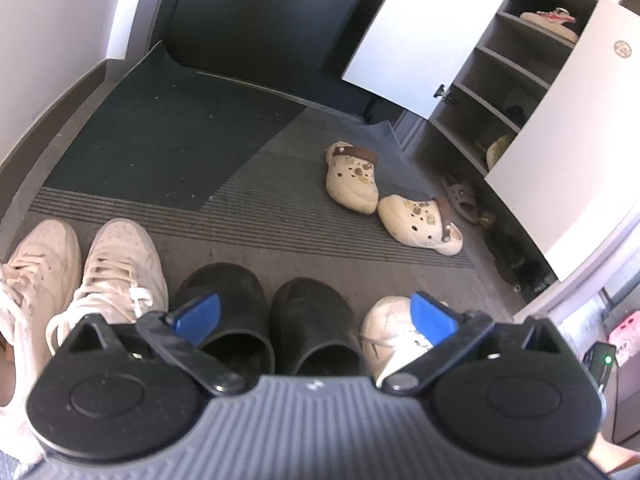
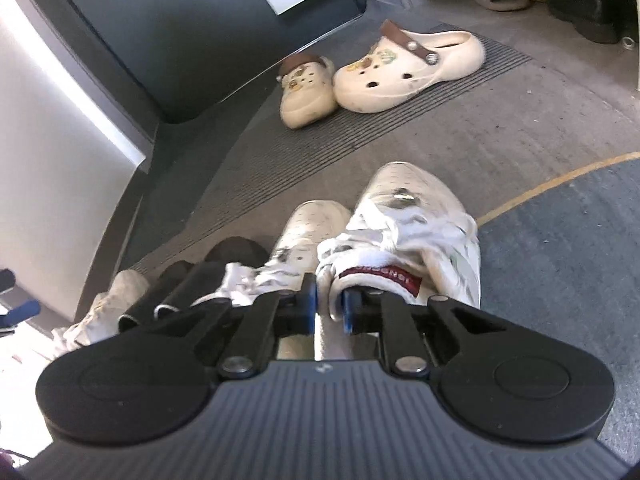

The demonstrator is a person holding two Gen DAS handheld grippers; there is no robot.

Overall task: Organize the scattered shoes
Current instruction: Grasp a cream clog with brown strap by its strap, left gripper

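Floor mat point(image 1: 256, 208) w/ sneakers point(image 1: 120, 264), slippers point(image 1: 312, 312), clogs point(image 1: 352, 180).

You're looking at an entryway: a dark door point(image 1: 256, 20) stands at the far end, with a pale wall point(image 1: 48, 12) to its left and bright light striking the strip beside it. A ribbed grey mat point(image 1: 248, 216) covers the floor, with a darker green mat point(image 1: 160, 128) nearer the door. To the right stands a grey cabinet point(image 1: 492, 92) with shelves — its white doors point(image 1: 424, 32) hang open.

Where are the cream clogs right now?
The cream clogs lie toe to toe on the ribbed mat, in front of the open shoe cabinet, beyond the lined-up shoes.
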